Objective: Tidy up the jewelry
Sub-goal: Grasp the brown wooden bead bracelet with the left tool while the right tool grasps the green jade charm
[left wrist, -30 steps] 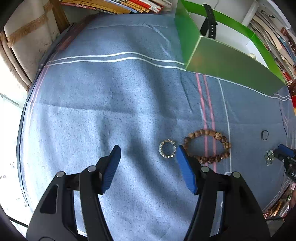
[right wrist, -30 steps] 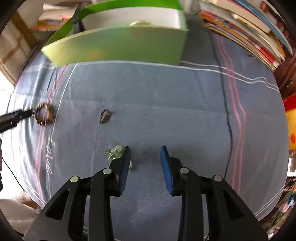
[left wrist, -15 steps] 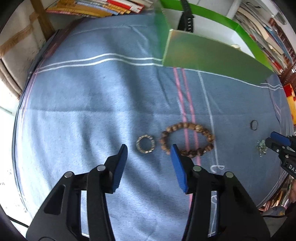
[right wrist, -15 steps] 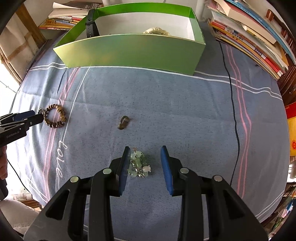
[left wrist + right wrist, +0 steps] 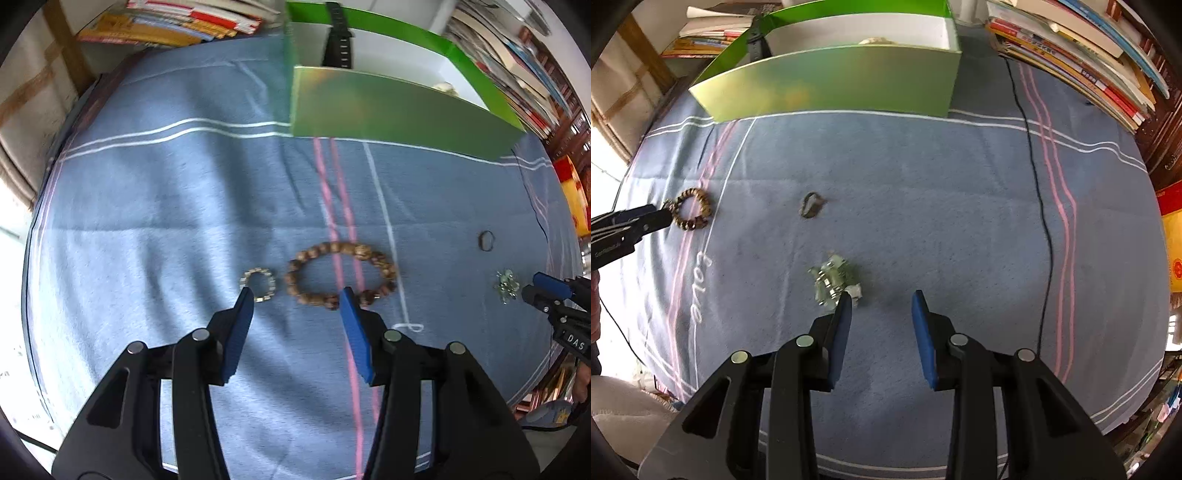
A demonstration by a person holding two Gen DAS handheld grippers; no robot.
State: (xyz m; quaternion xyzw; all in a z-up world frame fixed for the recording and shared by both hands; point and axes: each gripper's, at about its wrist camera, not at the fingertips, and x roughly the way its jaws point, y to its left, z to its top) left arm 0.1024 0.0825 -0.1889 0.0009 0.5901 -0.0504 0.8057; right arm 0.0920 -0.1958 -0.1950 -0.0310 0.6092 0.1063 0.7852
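A brown wooden bead bracelet [image 5: 317,252] lies on the blue cloth, its near left part just past my left gripper [image 5: 295,295]. That gripper is open with nothing between its pads. A small pale beaded ring bracelet [image 5: 256,270] lies at its left fingertip. To the right are a small dark ring [image 5: 485,240] and a green-white jewelry cluster [image 5: 506,284]. In the right wrist view the cluster [image 5: 833,278] lies just beyond the left fingertip of my right gripper [image 5: 881,299], which is open and empty. The dark ring [image 5: 811,205] lies farther out.
A green box [image 5: 831,81] with a white inside stands at the back; a black watch strap [image 5: 338,37] hangs over its wall. Stacked books [image 5: 1089,55] line the right and rear edges. A thin black cable [image 5: 1034,184] runs across the cloth on the right.
My left gripper's jaws narrowed and it shifted right, from the small ring bracelet toward the wooden one. The right gripper shifted too: the cluster, between its fingers half a second ago, lies off its left fingertip.
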